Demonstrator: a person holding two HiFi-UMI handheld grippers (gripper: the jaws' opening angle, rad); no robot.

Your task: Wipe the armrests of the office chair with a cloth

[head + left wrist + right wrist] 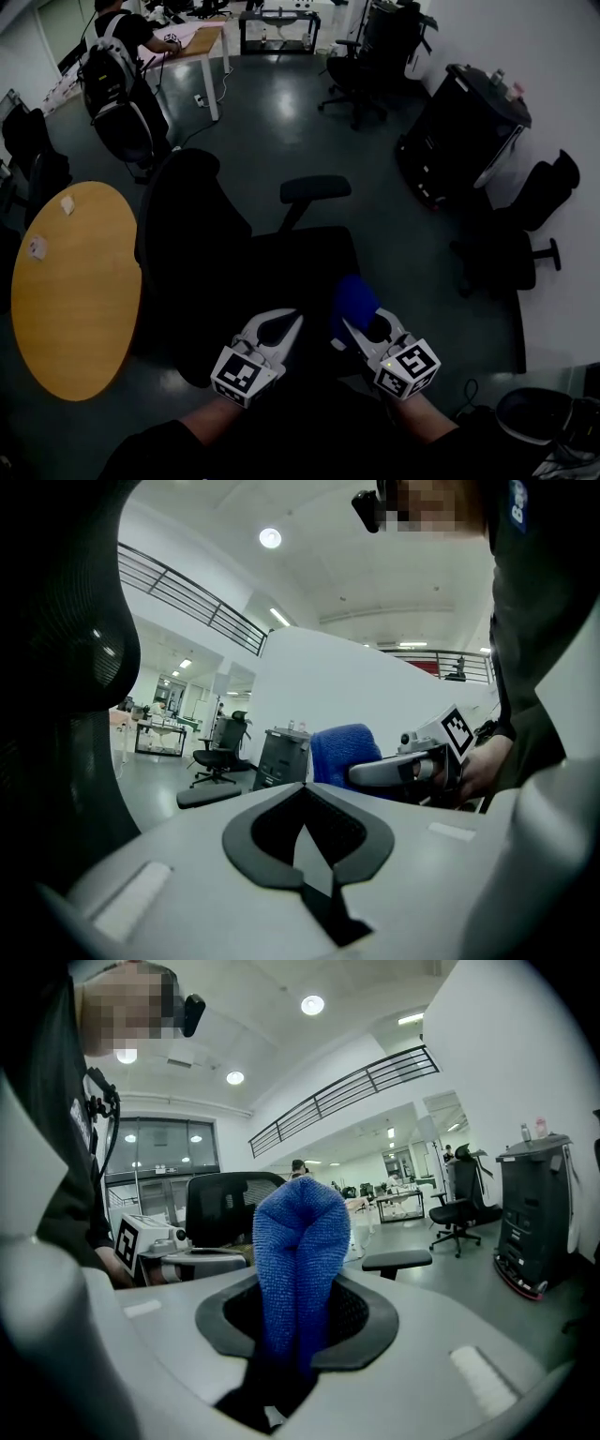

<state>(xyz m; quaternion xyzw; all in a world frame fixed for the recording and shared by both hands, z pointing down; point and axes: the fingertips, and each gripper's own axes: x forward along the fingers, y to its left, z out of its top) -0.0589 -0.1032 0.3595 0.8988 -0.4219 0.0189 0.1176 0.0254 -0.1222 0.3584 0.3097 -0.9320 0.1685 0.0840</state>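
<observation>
Right gripper point(360, 326) nearest the head camera, jaws clamped on the blue cloth point(353, 300). The cloth stands up from them as a bunched fold point(300, 1241), with its lower end pinched deep in the throat. Left gripper point(287, 326) is just beside it, jaws together with nothing between them. Both hover over the seat of the office chair point(281, 258). The one armrest point(316, 188) I can make out lies on the far side of the seat, well apart from the cloth and not yet touched. Risks, as judgement: a bunched fold gives little wiping face, so a hard jaw tip may scrape the pad. Drag along the armrest may tug the cloth loose. The chair may swivel or roll under a sideways push unless the free gripper steadies it. Round wooden table point(70, 309) stands beside the backrest, so there is little room on that side.
</observation>
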